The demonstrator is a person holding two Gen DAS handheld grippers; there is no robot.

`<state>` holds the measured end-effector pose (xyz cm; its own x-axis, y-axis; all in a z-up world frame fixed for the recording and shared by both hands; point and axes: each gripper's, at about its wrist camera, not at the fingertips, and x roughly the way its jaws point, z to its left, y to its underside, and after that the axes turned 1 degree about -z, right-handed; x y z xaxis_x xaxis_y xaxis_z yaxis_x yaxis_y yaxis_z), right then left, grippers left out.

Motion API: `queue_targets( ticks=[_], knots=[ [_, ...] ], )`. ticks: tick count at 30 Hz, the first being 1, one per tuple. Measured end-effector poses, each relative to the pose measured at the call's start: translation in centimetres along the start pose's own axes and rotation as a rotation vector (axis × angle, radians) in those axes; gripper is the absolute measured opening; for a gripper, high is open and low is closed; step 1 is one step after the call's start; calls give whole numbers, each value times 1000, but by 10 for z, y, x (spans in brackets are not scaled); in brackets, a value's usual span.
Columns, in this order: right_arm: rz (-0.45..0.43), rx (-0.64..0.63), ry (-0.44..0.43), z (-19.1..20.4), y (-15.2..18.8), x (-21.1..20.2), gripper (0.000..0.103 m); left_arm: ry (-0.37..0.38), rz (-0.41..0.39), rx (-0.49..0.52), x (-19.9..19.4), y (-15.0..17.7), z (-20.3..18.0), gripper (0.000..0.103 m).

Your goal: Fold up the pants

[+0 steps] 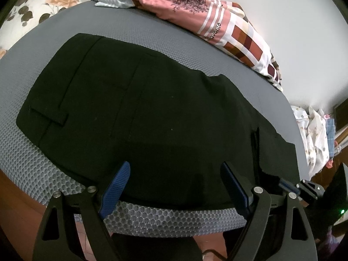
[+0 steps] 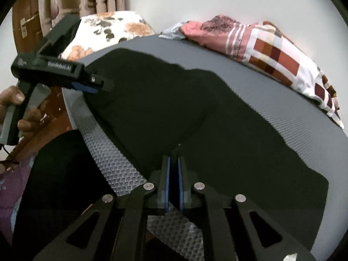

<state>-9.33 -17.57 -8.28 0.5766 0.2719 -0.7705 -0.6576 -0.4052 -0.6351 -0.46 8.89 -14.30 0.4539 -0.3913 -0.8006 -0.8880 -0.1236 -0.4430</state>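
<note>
Black pants point(image 1: 141, 108) lie flat on a grey mesh mat point(image 1: 174, 43), waist end to the left in the left wrist view. My left gripper point(image 1: 174, 169) is open, its blue pads over the near edge of the pants. My right gripper point(image 2: 173, 163) is shut on a raised ridge of the pants point(image 2: 195, 119) near the mat's front edge. In the right wrist view the left gripper point(image 2: 95, 86) shows at the far left, over the pants' corner. The right gripper point(image 1: 289, 183) shows at the right edge of the left wrist view.
A pile of folded pink and checked clothes point(image 1: 217, 21) lies at the mat's far edge. A floral pillow point(image 2: 108, 30) sits at the back left. More clothes point(image 1: 315, 134) hang at the right. A wooden door point(image 2: 24, 28) stands behind.
</note>
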Motion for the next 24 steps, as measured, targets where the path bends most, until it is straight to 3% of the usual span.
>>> queue_targets(
  ticks=[4,8,11,16,19,24],
  knots=[
    [-38,112,3,-24,-8,-10,6,-2,3,2,0,0,1,85],
    [-185,191,121,-52,-29,-48,6,10,2,-16,-1,-1,2,85],
    [-258,125,192,-42,-35,-64,6,15,2,-28,-1,-1,3,85],
    [-10,-53,47,14,5,3,6,8,3,-16,-2,-1,2,85],
    [-20,-61,65,18,10,7,6,11,3,-21,-2,0,3,85],
    [1,-50,13,13,6,7,9,7,5,-17,-2,0,1,85]
  ],
)
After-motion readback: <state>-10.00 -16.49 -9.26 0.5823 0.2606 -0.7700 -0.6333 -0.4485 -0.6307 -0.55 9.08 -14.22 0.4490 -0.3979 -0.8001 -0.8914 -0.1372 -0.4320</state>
